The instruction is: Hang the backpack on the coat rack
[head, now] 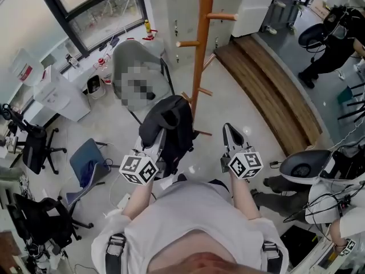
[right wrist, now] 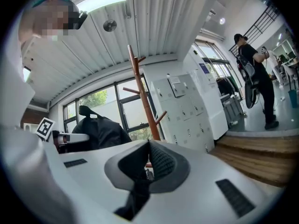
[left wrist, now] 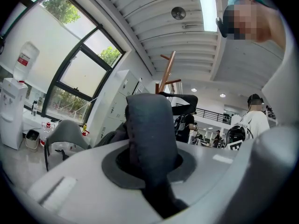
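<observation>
- While the backpack [head: 169,125] is hanging in the air off the left gripper [head: 160,141], it is sitting just beside the rack [head: 201,56] pole, low against it and, by my reading, under the upper pegs [head: 221,16].
- The left gripper's jaws are clamping on the bag's padded strap [left wrist: 148,125], which is filling the gap between them and rising above the pads.
- The right gripper [head: 231,135] is pointing at the pole from the other side, jaws together with nothing between them.
- One narrow pinch is carrying the whole load, so the strap could be creeping out through the pads if the bag is lifted with a jerk.
- The bag is dangling freely, so a quick carry could be swinging it into the pole; the rack looks slim and might be rocking or tipping under such a knock.
- The short lower pegs [head: 204,91] are lying close to the bag's side, and fabric could be catching on one during the lift.
- The loop looks to be folding flat under the clamp, so it may be sliding past a peg tip instead of going over it.
- With the right gripper empty, nothing is steadying the bag's body or holding the loop open.
- Letting go before the strap is seated behind a peg's tip would be dropping the bag to the floor.
</observation>
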`<state>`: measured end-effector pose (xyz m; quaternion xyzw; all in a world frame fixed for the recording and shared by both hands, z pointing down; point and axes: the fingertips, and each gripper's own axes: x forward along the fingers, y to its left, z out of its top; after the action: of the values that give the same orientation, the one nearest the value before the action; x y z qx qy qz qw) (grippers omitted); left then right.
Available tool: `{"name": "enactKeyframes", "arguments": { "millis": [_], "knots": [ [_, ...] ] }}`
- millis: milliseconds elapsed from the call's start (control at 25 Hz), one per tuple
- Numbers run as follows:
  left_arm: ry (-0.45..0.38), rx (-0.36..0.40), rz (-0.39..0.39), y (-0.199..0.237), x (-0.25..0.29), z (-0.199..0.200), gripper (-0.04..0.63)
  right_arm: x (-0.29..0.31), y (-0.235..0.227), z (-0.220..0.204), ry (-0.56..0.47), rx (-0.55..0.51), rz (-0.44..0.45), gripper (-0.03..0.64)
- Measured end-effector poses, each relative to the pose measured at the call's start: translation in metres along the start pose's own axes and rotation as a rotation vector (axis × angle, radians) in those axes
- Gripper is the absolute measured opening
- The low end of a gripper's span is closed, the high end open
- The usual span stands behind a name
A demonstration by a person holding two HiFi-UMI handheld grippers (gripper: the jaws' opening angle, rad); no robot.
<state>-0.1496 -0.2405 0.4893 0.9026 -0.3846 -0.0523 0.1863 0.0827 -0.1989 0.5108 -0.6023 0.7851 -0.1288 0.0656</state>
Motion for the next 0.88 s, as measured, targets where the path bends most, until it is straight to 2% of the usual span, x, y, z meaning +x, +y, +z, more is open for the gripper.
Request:
{"name": "enactKeyframes", "arguments": {
  "millis": [240,440,640,880],
  "knots": [
    [-0.030,-0.018,0.112,0.016,0.001,-0.001,0.075,0.035,-0.011,-0.001,0.022,0.011,0.085,0.009],
    [-0.071,-0.013,0.233,0.015,0.001,-0.003,0.075,0.058,-0.026,0.000,0.048,0.026,0.189,0.009],
    [-0.122,-0.014,0.354,0.015,-0.001,0.004,0.075,0.075,-0.030,0.007,0.072,-0.014,0.325,0.009],
    [-0.152,-0.002,0.434,0.014,-0.007,0.009,0.075,0.076,-0.025,0.006,0.092,-0.027,0.407,0.009]
  ]
}}
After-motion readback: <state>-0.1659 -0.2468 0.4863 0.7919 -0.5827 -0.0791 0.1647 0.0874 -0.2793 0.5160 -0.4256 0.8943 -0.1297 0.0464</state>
